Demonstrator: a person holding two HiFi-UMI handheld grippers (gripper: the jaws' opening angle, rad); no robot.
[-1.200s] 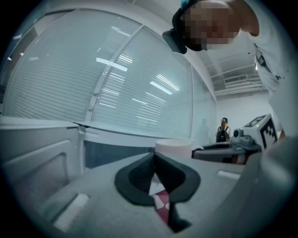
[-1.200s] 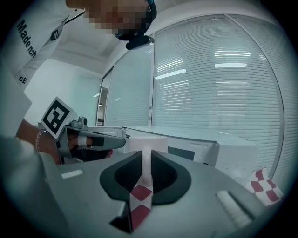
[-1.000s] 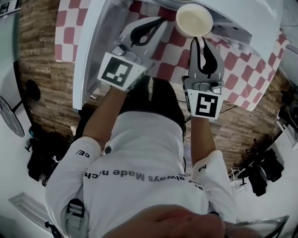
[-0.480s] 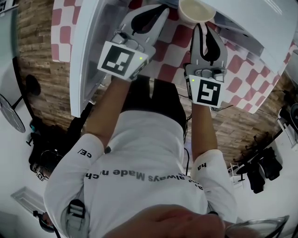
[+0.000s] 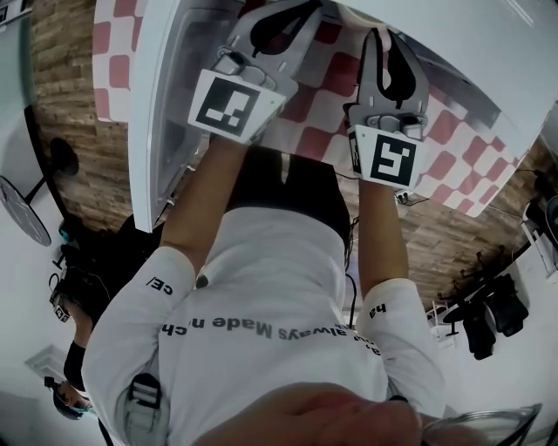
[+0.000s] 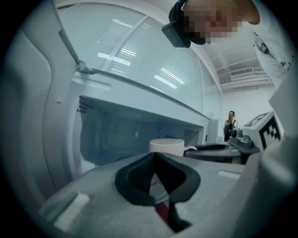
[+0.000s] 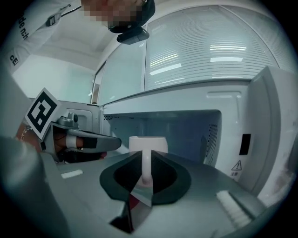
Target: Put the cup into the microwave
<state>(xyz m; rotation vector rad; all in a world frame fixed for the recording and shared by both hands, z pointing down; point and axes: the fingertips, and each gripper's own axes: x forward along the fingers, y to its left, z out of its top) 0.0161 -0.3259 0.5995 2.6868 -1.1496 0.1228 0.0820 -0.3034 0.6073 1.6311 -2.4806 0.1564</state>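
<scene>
pinching cup (image 7: pixel 148 142), right gripper (image 7: pixel 146 158) (unseen overhead)

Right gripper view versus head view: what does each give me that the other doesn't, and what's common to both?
Only the right gripper view shows the cup. The right gripper is closed on its handle, with the open microwave cavity straight ahead and a warning label on the front panel. Only the head view shows the checkered tablecloth and the wooden floor; the cup is out of sight there. Both show the right gripper, the left gripper and the microwave's white casing.
</scene>
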